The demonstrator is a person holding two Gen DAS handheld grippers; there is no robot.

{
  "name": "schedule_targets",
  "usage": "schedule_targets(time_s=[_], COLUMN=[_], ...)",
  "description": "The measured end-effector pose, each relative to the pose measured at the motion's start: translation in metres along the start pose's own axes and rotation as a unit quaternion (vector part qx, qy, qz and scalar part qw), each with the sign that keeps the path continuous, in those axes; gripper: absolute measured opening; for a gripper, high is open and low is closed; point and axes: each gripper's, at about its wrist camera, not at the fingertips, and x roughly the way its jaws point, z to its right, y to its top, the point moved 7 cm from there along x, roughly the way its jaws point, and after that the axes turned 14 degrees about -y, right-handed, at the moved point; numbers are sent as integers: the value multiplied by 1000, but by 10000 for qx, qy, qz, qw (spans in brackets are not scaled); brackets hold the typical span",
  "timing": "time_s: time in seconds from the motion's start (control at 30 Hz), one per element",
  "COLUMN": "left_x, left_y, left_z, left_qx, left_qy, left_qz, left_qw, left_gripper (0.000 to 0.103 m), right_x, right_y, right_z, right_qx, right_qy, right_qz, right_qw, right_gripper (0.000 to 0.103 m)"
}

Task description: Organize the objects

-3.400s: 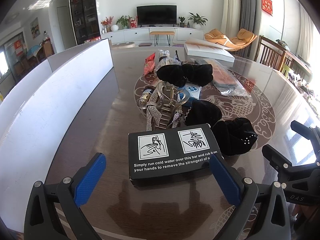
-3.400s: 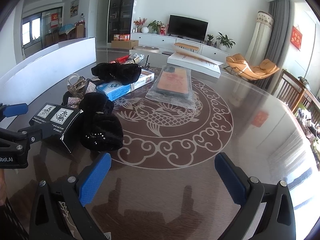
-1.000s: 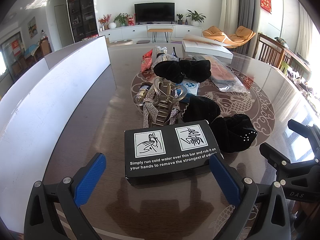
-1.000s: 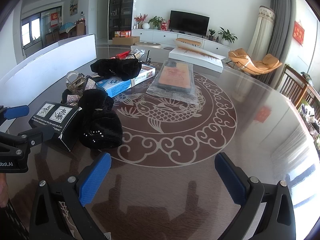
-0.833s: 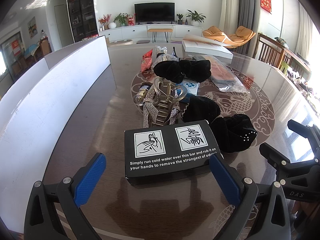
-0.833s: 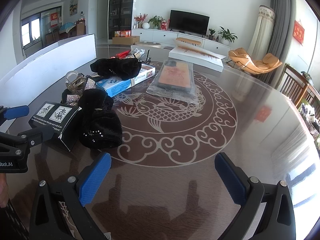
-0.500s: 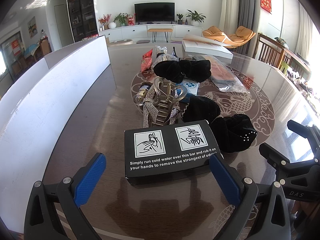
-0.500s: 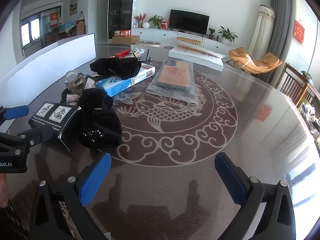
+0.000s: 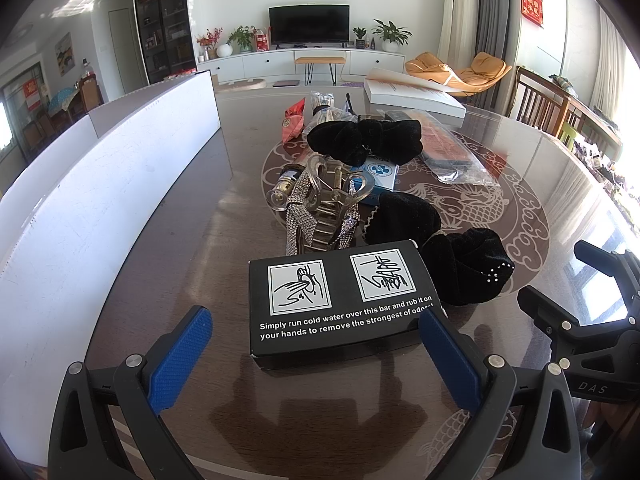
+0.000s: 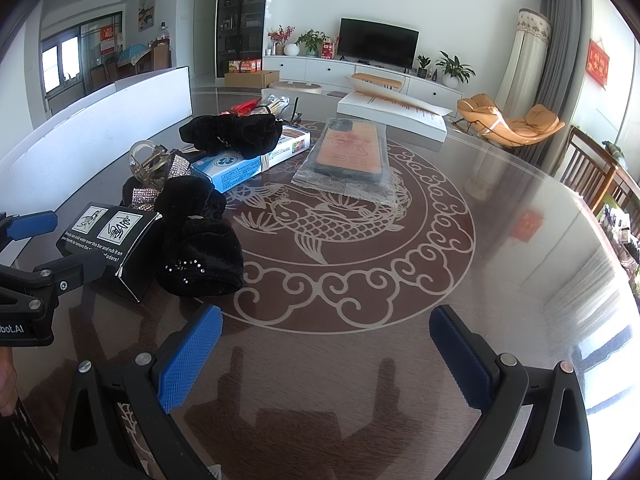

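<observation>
A home living room: beyond the jaws stand a television (image 9: pixel 308 24) on a white cabinet (image 9: pixel 288 62), potted plants (image 10: pixel 455 68) and an orange lounge chair (image 10: pixel 510 122).

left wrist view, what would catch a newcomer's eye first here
The black cardboard box with white printed instructions lies dead centre, framed by the open left gripper. Behind it a rhinestone-covered clear hair claw glitters, and the glossy brown table shows a pale carp medallion.

Table (image 10: pixel 500 240) right half bare; left crowded: black box (image 9: pixel 340 304), velvet scrunchie (image 9: pixel 464 268), white board (image 9: pixel 100 200) walls left edge.
</observation>
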Motion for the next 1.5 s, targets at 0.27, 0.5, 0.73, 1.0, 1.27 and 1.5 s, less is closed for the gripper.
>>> schedule_targets(time_s=[0.27,0.5,0.73,1.0,1.27,1.5], left_x=[0,0,0,0,0,-12], left_y=[0,0,0,1,0,0], left_z=[0,0,0,-1,-1,-7], left_qx=[-1,-2,0,-1,-9,-217], left_qy=[0,-1,1,0,-1,119], left_qz=[-2,-4,-6,-7,-11,161], left_qw=[10000,10000,10000,10000,10000,9996], left_gripper=[103,103,103,103,103,103], right_x=[0,0,0,2,5,4], right_y=[0,0,0,-2,-3,-3], right_z=[0,0,0,1,0,3], right_qx=[-1,-1,-3,14,-5,215], right_qy=[1,3,3,11,62,534], right_qz=[-2,-5,-8,-41,-172,-239], right_qw=[10000,10000,10000,10000,9998,9981], right_gripper=[103,103,103,103,103,103])
